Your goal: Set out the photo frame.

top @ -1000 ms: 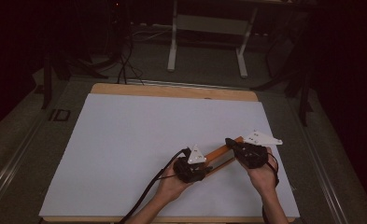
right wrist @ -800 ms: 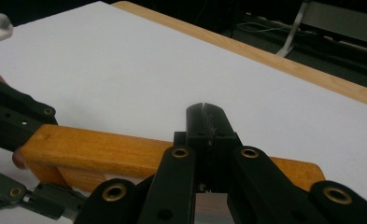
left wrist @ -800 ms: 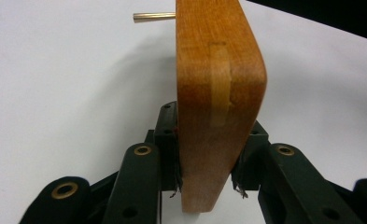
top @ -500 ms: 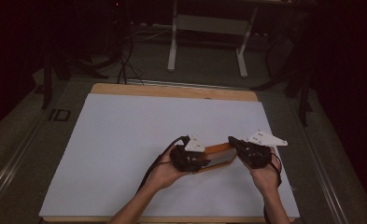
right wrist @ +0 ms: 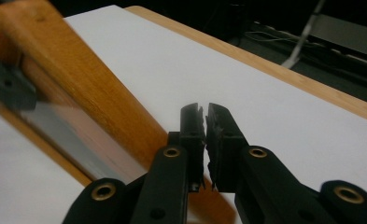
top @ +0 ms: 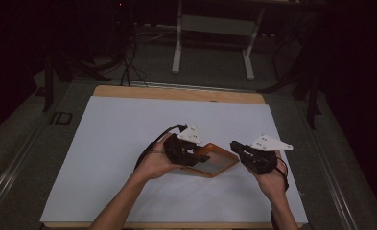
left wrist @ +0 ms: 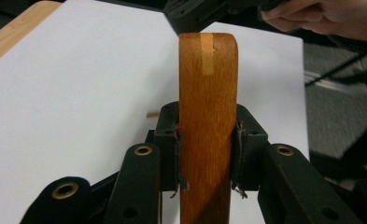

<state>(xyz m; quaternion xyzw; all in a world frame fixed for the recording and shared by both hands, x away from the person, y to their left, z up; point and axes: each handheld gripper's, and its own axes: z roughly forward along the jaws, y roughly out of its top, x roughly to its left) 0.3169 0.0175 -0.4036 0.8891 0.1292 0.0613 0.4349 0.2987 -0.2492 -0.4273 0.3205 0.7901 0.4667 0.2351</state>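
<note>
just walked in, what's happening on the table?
A person works two handheld grippers over a white sheet on the table. The left gripper has its jaws clamped on the edge of a wooden frame with a grey panel, holding it. The right gripper sits beside the frame's other end, jaws closed on nothing.

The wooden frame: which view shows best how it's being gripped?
The left gripper view: the wooden frame stands edge-on, pinched between the left tool's pads. The high view shows its whole outline and inner panel, grip small. The right gripper view shows a blurred side beside the shut right tool.
</note>
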